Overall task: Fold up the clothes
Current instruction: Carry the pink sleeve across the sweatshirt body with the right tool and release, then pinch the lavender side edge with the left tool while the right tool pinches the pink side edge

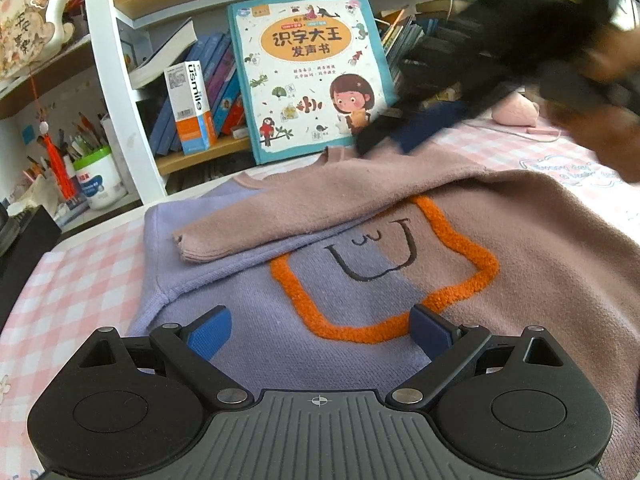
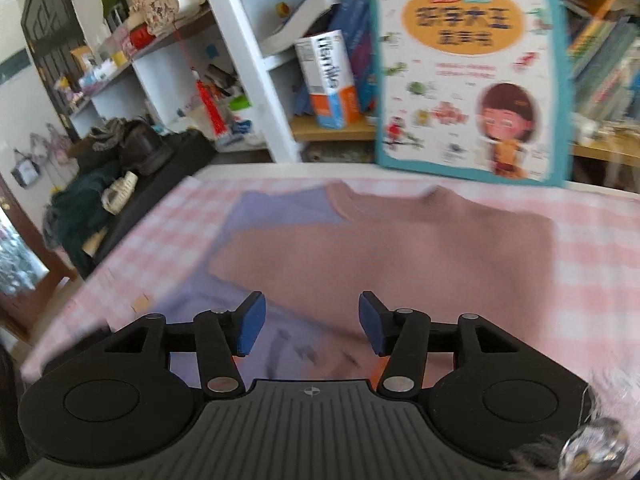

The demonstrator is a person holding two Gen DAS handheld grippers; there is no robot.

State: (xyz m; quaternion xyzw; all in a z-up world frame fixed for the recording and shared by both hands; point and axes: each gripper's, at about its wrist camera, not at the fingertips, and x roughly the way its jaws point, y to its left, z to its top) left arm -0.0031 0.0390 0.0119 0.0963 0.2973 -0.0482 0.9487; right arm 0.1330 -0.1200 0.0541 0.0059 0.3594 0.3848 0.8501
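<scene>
Both claws, left (image 1: 320, 332) and right (image 2: 312, 328), gape empty over the sweater (image 1: 360, 280); one sleeve (image 1: 304, 216) seems folded ahead, rest unfolded.

Daylit white bookshelf (image 1: 120, 92); pink checked tablecloth (image 1: 80, 280)

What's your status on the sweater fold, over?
Left gripper open, empty, over the sweater. Right gripper open, empty. One sleeve folded across the chest. Nothing in the way.
</scene>
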